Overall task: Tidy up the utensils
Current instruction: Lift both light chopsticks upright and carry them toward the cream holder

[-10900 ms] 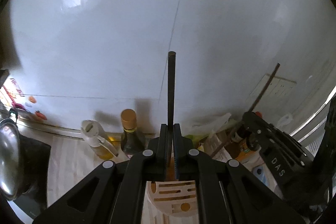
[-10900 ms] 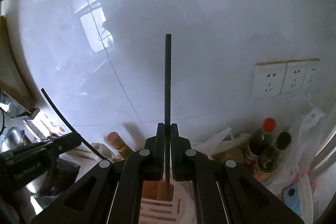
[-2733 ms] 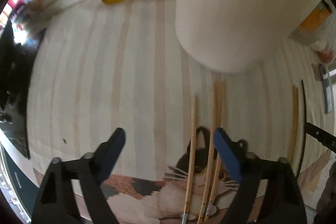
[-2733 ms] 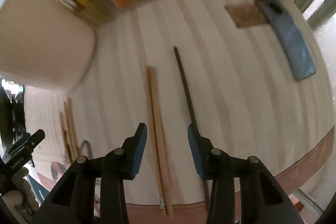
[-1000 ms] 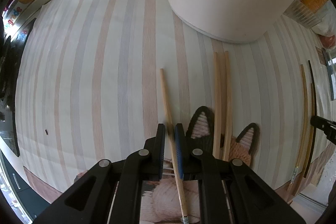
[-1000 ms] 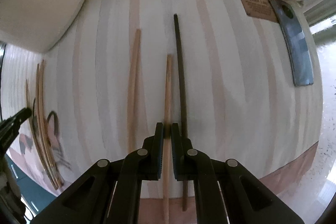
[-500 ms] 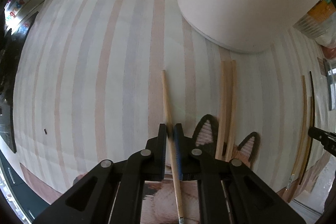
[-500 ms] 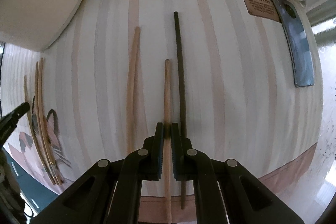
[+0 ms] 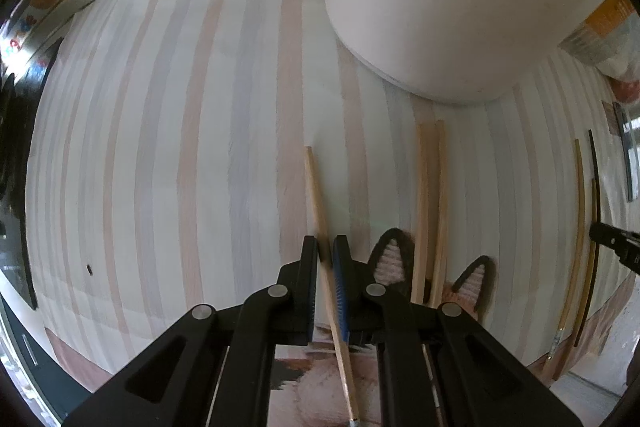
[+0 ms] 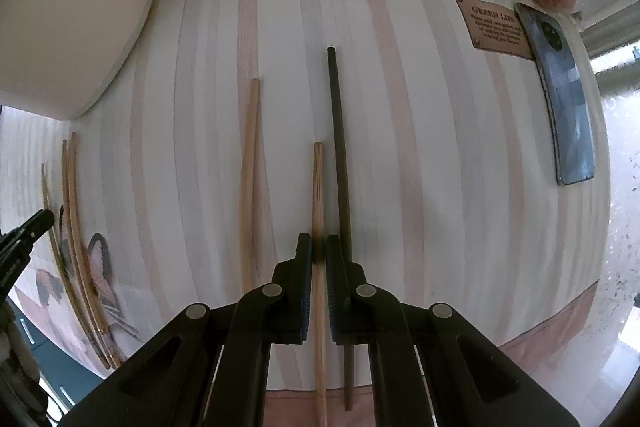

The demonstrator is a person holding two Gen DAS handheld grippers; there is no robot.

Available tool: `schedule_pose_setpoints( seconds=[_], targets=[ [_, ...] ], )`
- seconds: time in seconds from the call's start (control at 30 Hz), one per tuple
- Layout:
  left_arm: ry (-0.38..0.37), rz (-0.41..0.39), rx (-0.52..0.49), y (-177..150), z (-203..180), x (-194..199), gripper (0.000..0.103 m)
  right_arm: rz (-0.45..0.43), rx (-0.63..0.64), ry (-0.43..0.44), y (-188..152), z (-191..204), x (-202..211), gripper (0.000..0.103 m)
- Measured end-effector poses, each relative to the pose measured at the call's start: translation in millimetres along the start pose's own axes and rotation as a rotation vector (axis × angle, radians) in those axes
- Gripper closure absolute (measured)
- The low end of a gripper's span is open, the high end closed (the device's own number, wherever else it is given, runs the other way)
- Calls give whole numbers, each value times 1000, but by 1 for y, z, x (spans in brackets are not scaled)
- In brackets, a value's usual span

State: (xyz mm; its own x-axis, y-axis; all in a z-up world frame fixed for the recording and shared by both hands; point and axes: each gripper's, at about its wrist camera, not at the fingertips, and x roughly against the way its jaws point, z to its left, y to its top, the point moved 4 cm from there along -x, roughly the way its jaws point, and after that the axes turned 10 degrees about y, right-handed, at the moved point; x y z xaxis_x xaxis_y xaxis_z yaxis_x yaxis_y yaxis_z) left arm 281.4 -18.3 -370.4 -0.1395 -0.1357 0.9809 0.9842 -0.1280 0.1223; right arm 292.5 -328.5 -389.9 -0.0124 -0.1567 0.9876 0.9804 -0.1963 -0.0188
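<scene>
The left tongs (image 9: pixel 326 255) are closed on a pale wooden chopstick (image 9: pixel 316 195), and the right tongs (image 10: pixel 319 251) are closed on another light wooden chopstick (image 10: pixel 318 187); in both cases the stick passes between the two pads with almost no gap. Each held stick has its long axis running away from the tongs, forward along the fingers, and it lies nearly flat over the striped surface (image 9: pixel 180 147); the left one leans a little to the left at its far end. Whether they are already lifted clear of the surface, I cannot tell. The cream utensil holder (image 9: pixel 440 7) stands ahead and to the right of the left tongs, and far to the left of the right tongs, so the left hand seems nearer to it. Just right of the right tongs lies a black chopstick (image 10: pixel 338 147), parallel to the held one, and to the left another wooden chopstick (image 10: pixel 250 167). Two more sticks (image 9: pixel 430 187) lie just right of the left tongs. I think the sticks must be turned upright before they go in.
</scene>
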Motion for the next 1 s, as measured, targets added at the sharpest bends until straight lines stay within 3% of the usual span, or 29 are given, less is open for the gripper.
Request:
schedule_pose_setpoints(
  seconds=[0.17,0.33,0.47,0.67,1.0],
  targets=[
    [17,-13,-2,5,-3,1,99,-16,12,-16,-14,17,-9,97],
    [10,-82,10,1,0,31,99,-94,-23,44,-30,13,4,97],
    [0,-145,16,1,3,59,99,-192,-28,98,-44,18,32,97],
    [13,-276,4,1,9,106,99,-319,11,108,-61,27,72,97],
    [-24,-375,28,5,17,157,99,-513,72,126,-64,31,143,97]
  ],
)
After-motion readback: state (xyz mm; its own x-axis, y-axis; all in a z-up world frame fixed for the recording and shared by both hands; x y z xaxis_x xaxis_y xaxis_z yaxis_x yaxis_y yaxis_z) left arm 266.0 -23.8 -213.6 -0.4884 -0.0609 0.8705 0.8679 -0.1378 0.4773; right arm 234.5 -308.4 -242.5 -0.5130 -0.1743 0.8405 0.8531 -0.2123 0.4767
